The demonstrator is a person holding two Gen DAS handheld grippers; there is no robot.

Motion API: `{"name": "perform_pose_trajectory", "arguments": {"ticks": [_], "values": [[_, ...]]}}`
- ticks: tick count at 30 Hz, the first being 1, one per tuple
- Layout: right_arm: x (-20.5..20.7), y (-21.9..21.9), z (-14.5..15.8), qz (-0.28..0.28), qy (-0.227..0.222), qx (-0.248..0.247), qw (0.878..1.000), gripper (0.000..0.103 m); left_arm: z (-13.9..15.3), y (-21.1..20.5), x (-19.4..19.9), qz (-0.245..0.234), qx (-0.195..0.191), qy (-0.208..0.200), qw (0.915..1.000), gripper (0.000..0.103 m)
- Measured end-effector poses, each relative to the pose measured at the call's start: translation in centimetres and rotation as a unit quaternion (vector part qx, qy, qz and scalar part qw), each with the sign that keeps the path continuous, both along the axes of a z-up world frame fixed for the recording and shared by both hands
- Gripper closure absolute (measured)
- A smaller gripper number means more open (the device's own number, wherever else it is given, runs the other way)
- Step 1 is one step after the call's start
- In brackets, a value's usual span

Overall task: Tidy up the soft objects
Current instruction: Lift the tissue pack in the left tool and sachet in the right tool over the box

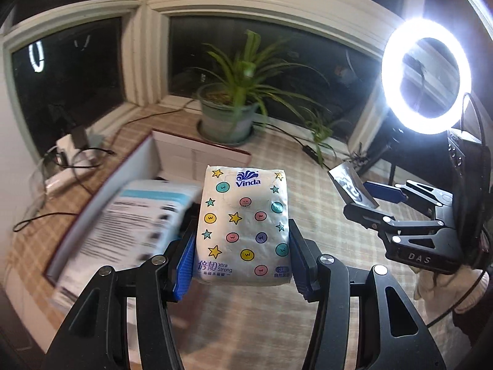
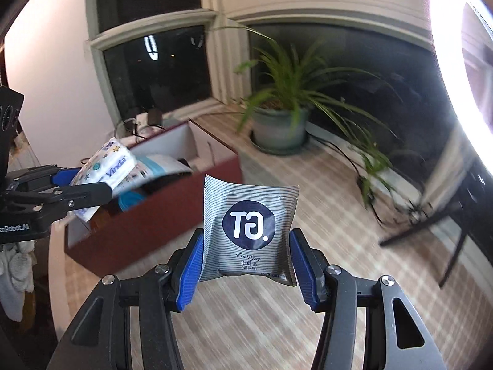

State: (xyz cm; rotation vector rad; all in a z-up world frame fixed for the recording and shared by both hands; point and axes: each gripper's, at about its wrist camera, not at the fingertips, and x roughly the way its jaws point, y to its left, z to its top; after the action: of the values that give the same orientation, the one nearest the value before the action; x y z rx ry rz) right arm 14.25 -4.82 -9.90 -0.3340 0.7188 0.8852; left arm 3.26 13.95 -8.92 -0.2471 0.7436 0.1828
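Note:
My left gripper (image 1: 243,252) is shut on a white Vinda tissue pack (image 1: 243,225) printed with stars and coloured dots, held upright above the table. The right wrist view shows the same tissue pack (image 2: 104,166) in the left gripper (image 2: 92,191), over the open red box (image 2: 160,215). My right gripper (image 2: 246,256) is shut on a grey striped tea sachet (image 2: 249,231) with a dark round logo. From the left wrist view the right gripper (image 1: 363,197) holds the sachet (image 1: 351,185) at the right. The box (image 1: 191,157) lies left of the tissue pack with a light-blue printed package (image 1: 138,222) in it.
A potted plant (image 1: 228,117) stands on the checked tablecloth (image 1: 308,191) behind the box. A bright ring light (image 1: 426,77) on a stand is at the right. Cables and a white power strip (image 1: 71,148) lie at the back left, by dark windows.

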Motion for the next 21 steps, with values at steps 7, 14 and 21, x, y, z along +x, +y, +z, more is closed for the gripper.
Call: {"name": "perform_pose_trajectory", "arguments": {"ticks": [7,14,21], "values": [[0.5,5.9,1.1,0.037,0.007,0.008,0.999,0.053,0.4,4.5,0.7,0.027,0.007,0.015,0.9995,0.051],[1.7,11.9,1.4,0.057,0.023,0.012,0.998,0.053,-1.1,8.1,2.0,0.045,-0.011,0.047,0.9978,0.051],[2.4,16.4,-0.4,0.072,0.033,-0.012,0.997,0.052,-2.5,10.5,3.0,0.060,-0.020,0.071,0.9955,0.051]]}}
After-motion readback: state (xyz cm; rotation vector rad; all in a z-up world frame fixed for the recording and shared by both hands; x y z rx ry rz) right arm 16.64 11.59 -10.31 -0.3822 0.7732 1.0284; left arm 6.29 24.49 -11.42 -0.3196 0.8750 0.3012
